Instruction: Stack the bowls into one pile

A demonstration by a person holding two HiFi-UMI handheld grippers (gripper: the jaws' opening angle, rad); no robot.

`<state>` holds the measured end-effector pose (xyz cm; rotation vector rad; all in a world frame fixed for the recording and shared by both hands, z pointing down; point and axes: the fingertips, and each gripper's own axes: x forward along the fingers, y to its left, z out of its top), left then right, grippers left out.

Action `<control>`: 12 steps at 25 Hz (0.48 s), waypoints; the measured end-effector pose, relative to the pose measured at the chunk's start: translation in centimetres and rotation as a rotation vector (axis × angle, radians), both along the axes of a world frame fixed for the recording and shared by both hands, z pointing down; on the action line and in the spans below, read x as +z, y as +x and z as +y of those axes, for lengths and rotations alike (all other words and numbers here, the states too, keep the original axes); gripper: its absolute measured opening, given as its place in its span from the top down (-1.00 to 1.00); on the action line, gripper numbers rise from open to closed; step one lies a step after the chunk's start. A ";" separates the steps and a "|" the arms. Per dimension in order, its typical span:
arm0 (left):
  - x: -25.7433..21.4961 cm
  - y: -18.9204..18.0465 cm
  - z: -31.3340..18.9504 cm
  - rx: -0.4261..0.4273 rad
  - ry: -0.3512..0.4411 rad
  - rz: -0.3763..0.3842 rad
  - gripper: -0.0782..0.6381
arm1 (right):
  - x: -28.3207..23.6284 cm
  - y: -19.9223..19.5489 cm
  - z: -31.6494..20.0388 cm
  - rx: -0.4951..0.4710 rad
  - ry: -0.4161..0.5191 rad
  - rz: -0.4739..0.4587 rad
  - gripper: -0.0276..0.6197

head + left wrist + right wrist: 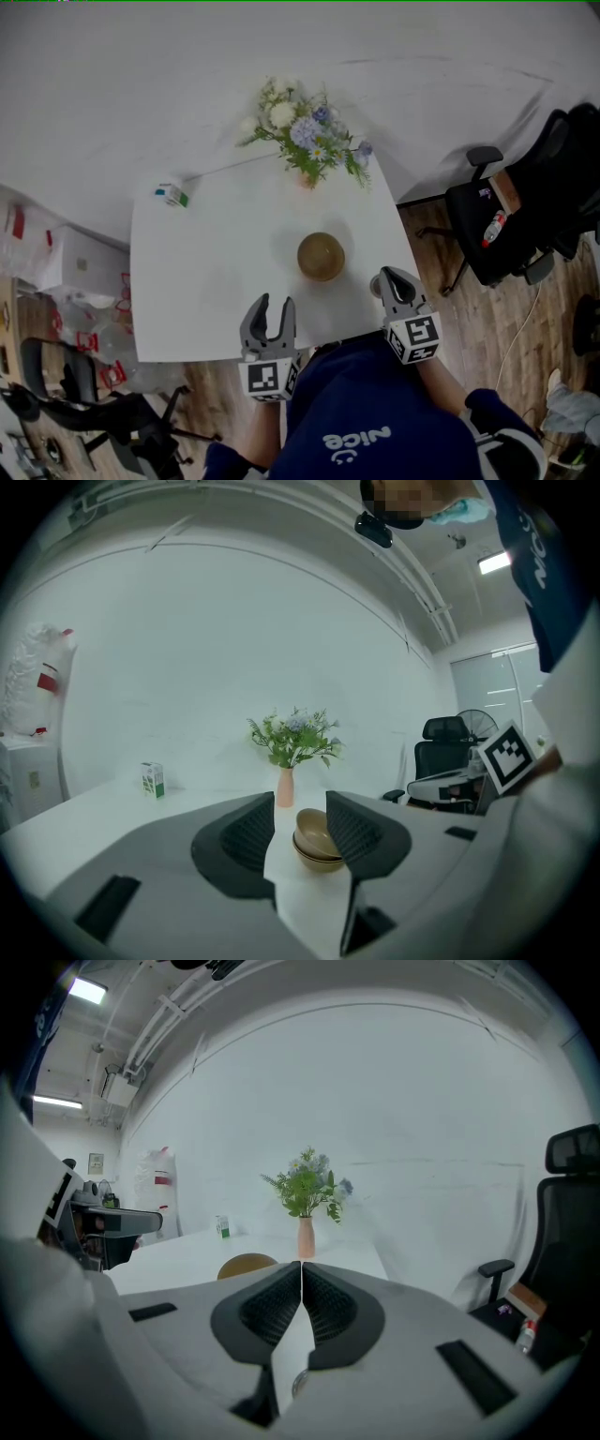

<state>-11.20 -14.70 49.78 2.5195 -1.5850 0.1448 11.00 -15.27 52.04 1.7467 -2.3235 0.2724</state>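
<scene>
1. Bowls (321, 256) sit nested in one pile at the middle of the table (206, 272).
2. Left gripper (273, 305) released, empty; right gripper (388, 274) clenched on nothing.
3. We'd keep both clear of the pile.

Only readable text: "NICE" in white on the person's dark blue shirt (375, 412), near edge of the head view, upside down there, small smiley mark beside it. Left gripper view catches the same shirt top right, letters cut off, not legible.

Black-and-white square code markers on the cubes of the left gripper (275, 307) and right gripper (390, 277): patterns, no characters.

Green-white carton (172, 195), far left on the surface (197, 281): print too small. Red label on white sack (42, 682), far left: unreadable.
</scene>
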 end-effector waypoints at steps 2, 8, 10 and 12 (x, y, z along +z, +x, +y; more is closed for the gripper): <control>-0.1 -0.3 0.1 0.000 0.003 0.008 0.27 | 0.1 -0.3 -0.1 -0.010 -0.007 0.004 0.84; -0.2 -1.1 0.3 -0.022 -0.004 0.003 0.59 | 0.3 -1.2 -0.5 -0.037 -0.023 0.015 0.84; 0.0 -1.1 0.4 -0.020 -0.007 0.011 0.67 | 0.4 -1.6 -0.5 -0.048 -0.029 0.018 0.84; 0.2 -1.1 0.5 -0.013 -0.018 0.017 0.72 | 0.5 -1.9 -0.6 -0.056 -0.036 0.020 0.84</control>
